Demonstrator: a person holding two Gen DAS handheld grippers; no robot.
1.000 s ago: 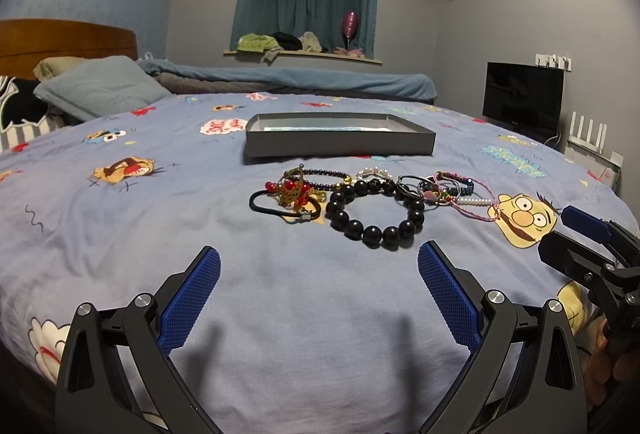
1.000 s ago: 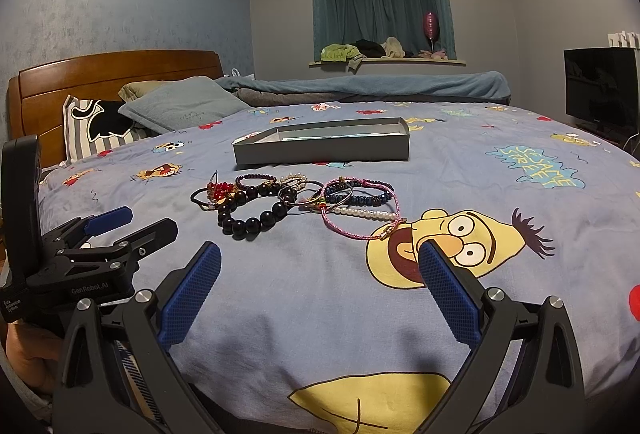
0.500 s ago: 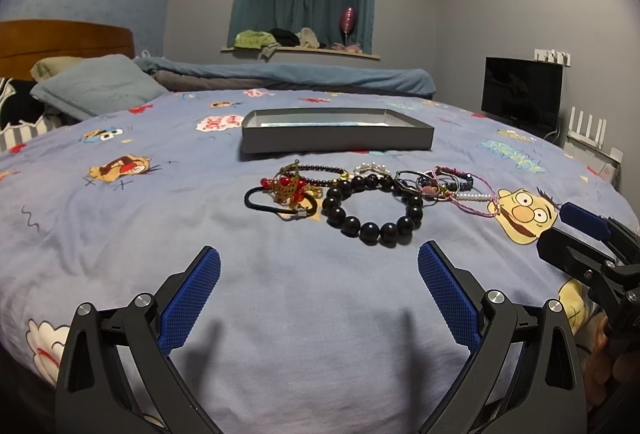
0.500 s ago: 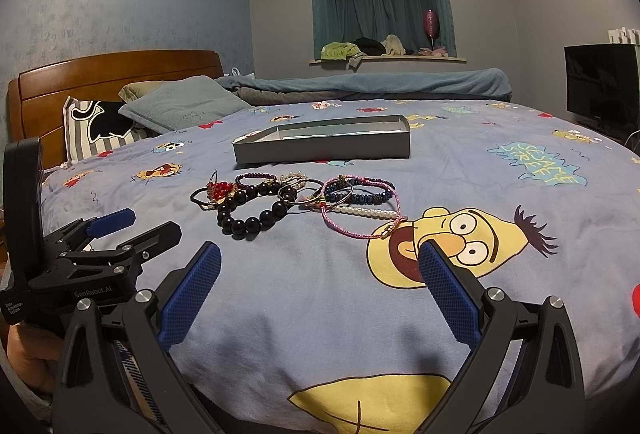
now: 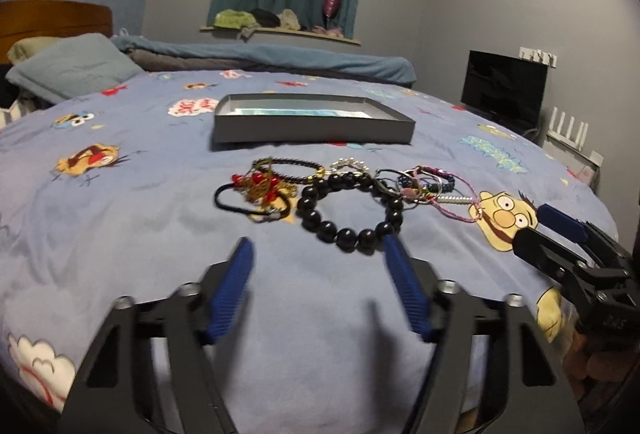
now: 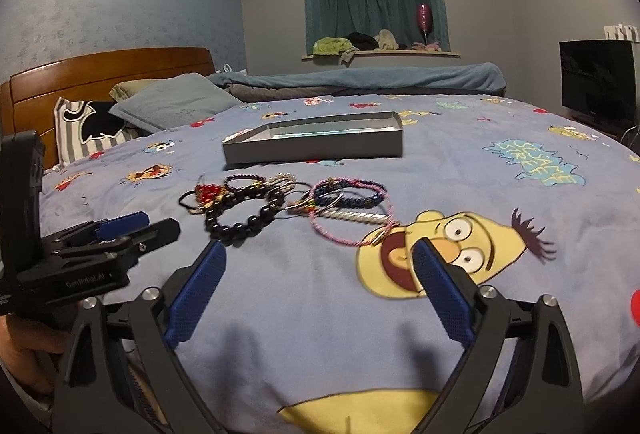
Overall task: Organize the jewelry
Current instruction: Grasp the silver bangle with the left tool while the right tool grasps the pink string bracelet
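Sitting beyond both grippers, grey box [image 5: 312, 129] lay open-topped w/ pale blue lining, no jewelry seen inside. Jewelry pile [image 5: 340, 193] lay btwn box & grippers on bed [image 5: 120, 234]. Left gripper [image 5: 320, 276] was closing, right gripper [image 6: 318, 274] closing slightly; nothing btwn either's jaws, bare bedsheet just ahead.

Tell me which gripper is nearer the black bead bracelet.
Left. The left gripper sits just short of the black bead bracelet, jaws closing on nothing. The right gripper is off to the bracelet's right, jaws closing, empty.
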